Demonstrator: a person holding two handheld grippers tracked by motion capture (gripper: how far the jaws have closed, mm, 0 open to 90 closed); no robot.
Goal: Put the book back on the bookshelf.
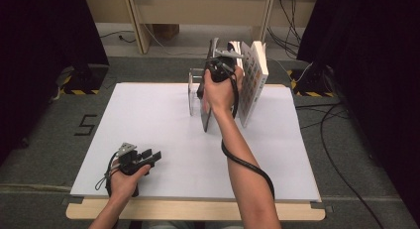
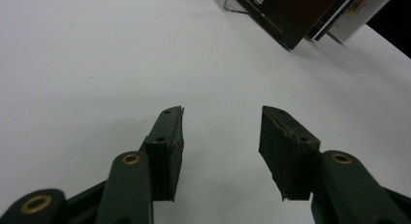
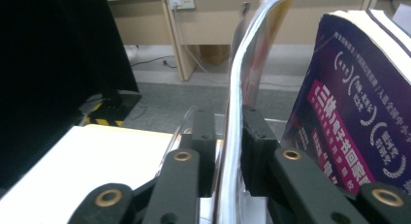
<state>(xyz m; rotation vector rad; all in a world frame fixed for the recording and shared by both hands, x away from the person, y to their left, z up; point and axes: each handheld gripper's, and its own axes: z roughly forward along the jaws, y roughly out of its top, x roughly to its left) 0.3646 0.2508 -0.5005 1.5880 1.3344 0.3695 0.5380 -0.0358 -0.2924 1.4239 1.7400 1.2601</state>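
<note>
The right gripper (image 3: pixel 228 151) brackets a thin book (image 3: pixel 242 88) standing at the far side of the table (image 1: pixel 148 135) — jaws slightly apart, not pressing; the left gripper (image 2: pixel 222 136) rests near-left, jaws apart, holding nothing.

White table (image 1: pixel 148 120), purple book (image 3: pixel 349 103) (upright), wall socket (image 3: pixel 180 2)

Colours at the white table (image 1: pixel 148 140)

Dark-covered thin book (image 1: pixel 206 121) had pale page edges; the purple book (image 3: pixel 349 117) carried pink and white print.
</note>
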